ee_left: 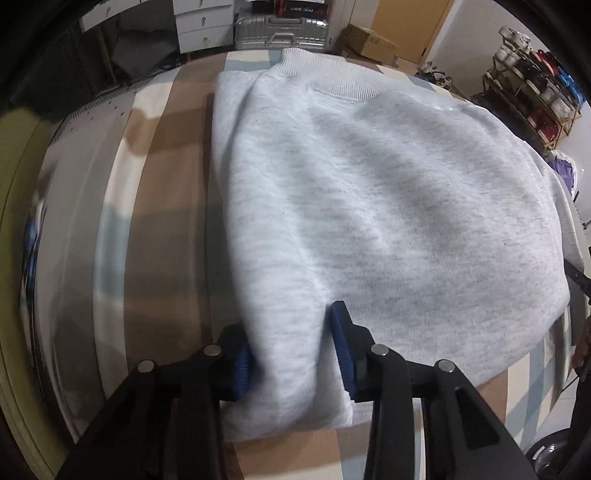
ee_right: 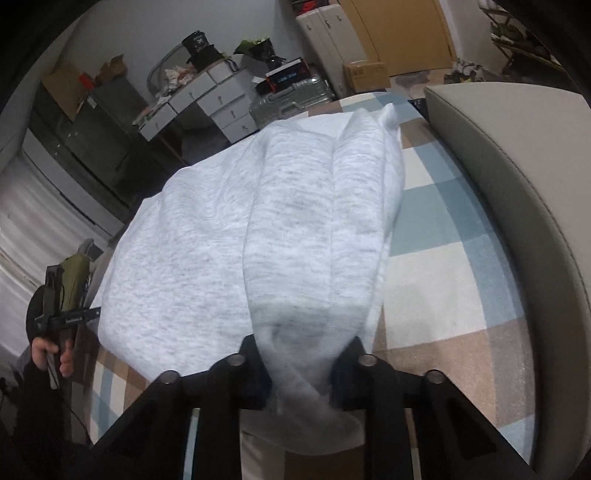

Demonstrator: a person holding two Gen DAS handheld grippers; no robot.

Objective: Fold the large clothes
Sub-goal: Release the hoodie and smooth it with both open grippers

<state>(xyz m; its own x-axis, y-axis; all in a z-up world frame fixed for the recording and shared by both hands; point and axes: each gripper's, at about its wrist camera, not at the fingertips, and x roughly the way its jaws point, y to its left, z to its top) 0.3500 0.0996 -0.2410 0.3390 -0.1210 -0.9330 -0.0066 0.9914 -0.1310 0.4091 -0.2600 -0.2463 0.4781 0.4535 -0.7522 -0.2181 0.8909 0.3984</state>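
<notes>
A light grey sweatshirt [ee_left: 369, 192] lies on a checked bed cover [ee_left: 162, 229], its ribbed collar at the far end, both sides folded in. My left gripper [ee_left: 291, 354] straddles a bunched fold at the near left corner, its blue pads against the cloth on both sides. In the right wrist view the sweatshirt [ee_right: 229, 236] lies with a long folded strip toward me. My right gripper [ee_right: 303, 354] is shut on the near end of that strip, and the cloth hides its pads. The left gripper [ee_right: 62, 314] and its hand show at the left edge.
A silver suitcase [ee_left: 280, 29], white drawers [ee_left: 203, 22] and cardboard boxes [ee_left: 373, 40] stand past the bed's far end. A shoe rack [ee_left: 535, 92] is at the far right. A padded beige headboard [ee_right: 517, 206] runs along the bed's right side in the right wrist view.
</notes>
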